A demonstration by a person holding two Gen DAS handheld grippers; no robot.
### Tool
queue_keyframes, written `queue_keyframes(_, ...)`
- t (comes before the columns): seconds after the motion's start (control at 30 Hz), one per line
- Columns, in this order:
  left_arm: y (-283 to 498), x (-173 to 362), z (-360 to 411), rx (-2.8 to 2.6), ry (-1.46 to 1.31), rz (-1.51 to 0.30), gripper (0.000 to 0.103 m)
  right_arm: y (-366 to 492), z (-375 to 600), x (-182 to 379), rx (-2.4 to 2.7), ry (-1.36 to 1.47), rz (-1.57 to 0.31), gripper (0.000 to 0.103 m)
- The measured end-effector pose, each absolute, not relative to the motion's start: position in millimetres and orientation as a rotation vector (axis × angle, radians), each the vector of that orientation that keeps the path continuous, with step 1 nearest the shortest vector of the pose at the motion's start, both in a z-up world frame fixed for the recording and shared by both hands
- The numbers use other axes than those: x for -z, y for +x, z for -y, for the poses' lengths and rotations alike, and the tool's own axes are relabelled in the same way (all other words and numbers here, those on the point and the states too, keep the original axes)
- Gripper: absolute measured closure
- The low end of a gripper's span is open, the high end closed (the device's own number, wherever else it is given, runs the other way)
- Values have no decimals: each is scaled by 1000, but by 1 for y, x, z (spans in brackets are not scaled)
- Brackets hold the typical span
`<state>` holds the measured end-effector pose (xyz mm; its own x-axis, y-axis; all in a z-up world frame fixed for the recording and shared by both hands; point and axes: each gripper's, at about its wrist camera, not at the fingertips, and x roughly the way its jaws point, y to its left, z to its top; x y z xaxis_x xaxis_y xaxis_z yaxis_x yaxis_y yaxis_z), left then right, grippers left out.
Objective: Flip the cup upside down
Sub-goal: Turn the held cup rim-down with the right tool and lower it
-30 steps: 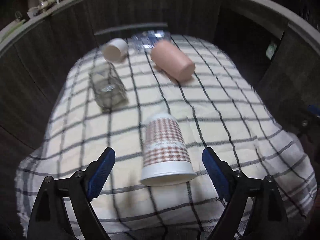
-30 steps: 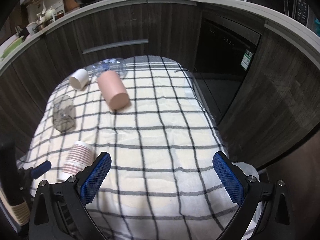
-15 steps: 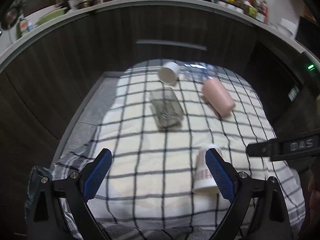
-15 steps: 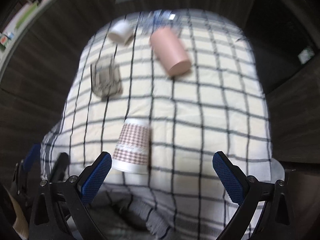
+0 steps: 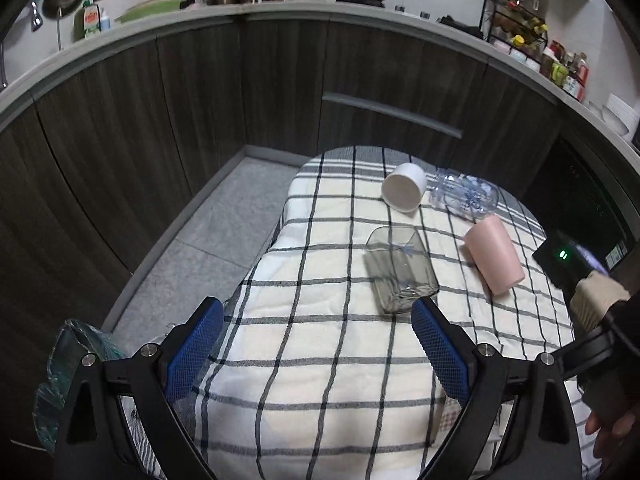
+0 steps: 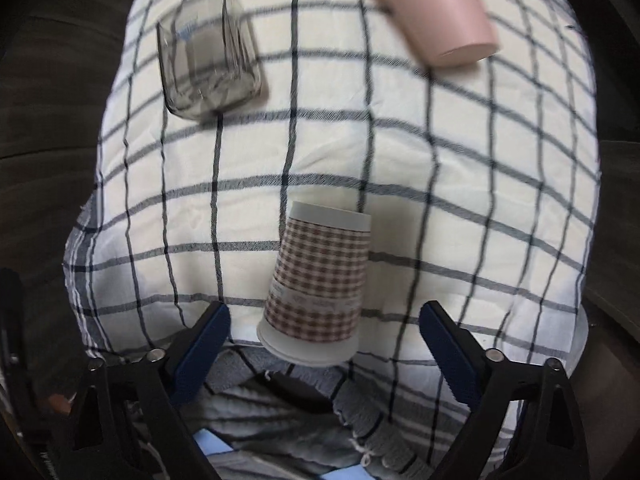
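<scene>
The right tool (image 6: 324,344) points down at the bench (image 6: 460,184) from above. Its two blue pads (image 6: 202,346) stand wide apart and hold nothing. The checked paper cup (image 6: 320,284) stands upside down between the pads, a little to the left of the middle, and touches neither one. Its wide rim sits on the cloth (image 6: 248,216) near the close edge, and its flat bottom faces up.

The left tool (image 5: 316,354) is held off to the left and looks across the bench to the far cupboards (image 5: 200,128). Its pads (image 5: 440,354) are wide apart too, with nothing in them. A hand (image 5: 612,436) shows at the right edge of that view.

There are five cups and jars in all. One checked paper cup stands upside down. One pink cup (image 5: 494,258), one white cup (image 5: 404,192), one square glass jar (image 5: 400,268) and one clear bottle (image 5: 466,198) lie on their sides farther back.
</scene>
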<state>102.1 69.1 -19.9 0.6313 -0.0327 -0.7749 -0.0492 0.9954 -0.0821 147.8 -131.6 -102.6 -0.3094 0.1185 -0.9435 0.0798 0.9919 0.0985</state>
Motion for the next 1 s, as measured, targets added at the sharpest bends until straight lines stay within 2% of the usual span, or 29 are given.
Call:
queue_keyframes(0.27, 127, 32, -72, -4, -122, -918, 7, 168, 121, 144, -57, 107, -2077, 14)
queue_keyframes(0.4, 135, 43, -72, 2, -137, -944, 7, 173, 118, 162, -58, 70, -2139, 18)
queue_keyframes(0.53, 139, 53, -71, 7, -143, -974, 7, 174, 117, 180, -58, 49, -2185, 26)
queue_keyframes(0.6, 140, 56, -71, 9, -144, -985, 7, 174, 115, 186, -62, 39, -2203, 39)
queue_keyframes(0.63, 140, 57, -70, 9, -144, -985, 7, 172, 115, 187, -64, 39, -2205, 40)
queue_keyframes(0.83, 137, 57, -65, 19, -133, -978, 7, 168, 117, 160, -76, 41, -2077, 41)
queue_keyframes(1.0, 129, 53, -63, 16, -144, -938, 7, 160, 124, 104, -80, 88, -1781, 41)
